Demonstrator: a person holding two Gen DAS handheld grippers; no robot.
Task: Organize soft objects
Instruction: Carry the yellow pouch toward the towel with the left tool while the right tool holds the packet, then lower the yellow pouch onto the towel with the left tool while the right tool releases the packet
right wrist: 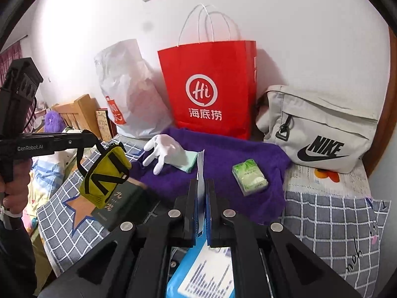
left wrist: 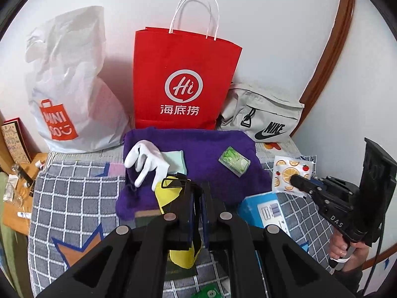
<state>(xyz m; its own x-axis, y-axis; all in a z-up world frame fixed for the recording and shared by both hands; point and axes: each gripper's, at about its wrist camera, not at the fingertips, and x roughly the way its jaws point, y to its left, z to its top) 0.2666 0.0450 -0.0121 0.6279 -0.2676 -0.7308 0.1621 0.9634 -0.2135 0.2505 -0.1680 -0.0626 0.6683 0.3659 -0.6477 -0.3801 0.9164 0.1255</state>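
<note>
My left gripper (left wrist: 197, 193) is shut on a yellow pouch with black straps (left wrist: 182, 253); the right wrist view shows the pouch (right wrist: 105, 176) hanging from it above a dark green book (right wrist: 121, 203). My right gripper (right wrist: 201, 186) is shut on a fruit-print cloth (left wrist: 289, 173), seen edge-on as a thin white sheet (right wrist: 200, 168) in its own view. A purple towel (left wrist: 198, 149) lies on the bed with a white glove (left wrist: 146, 161), a mint cloth (left wrist: 177, 161) and a green tissue pack (left wrist: 234, 161) on it.
A red paper bag (left wrist: 184, 79), a white Miniso plastic bag (left wrist: 67, 87) and a grey Nike bag (left wrist: 263, 116) stand against the wall. A blue box (left wrist: 263, 211) lies on the checked bedspread (left wrist: 74, 198). A wooden side table (left wrist: 17, 198) is at the left.
</note>
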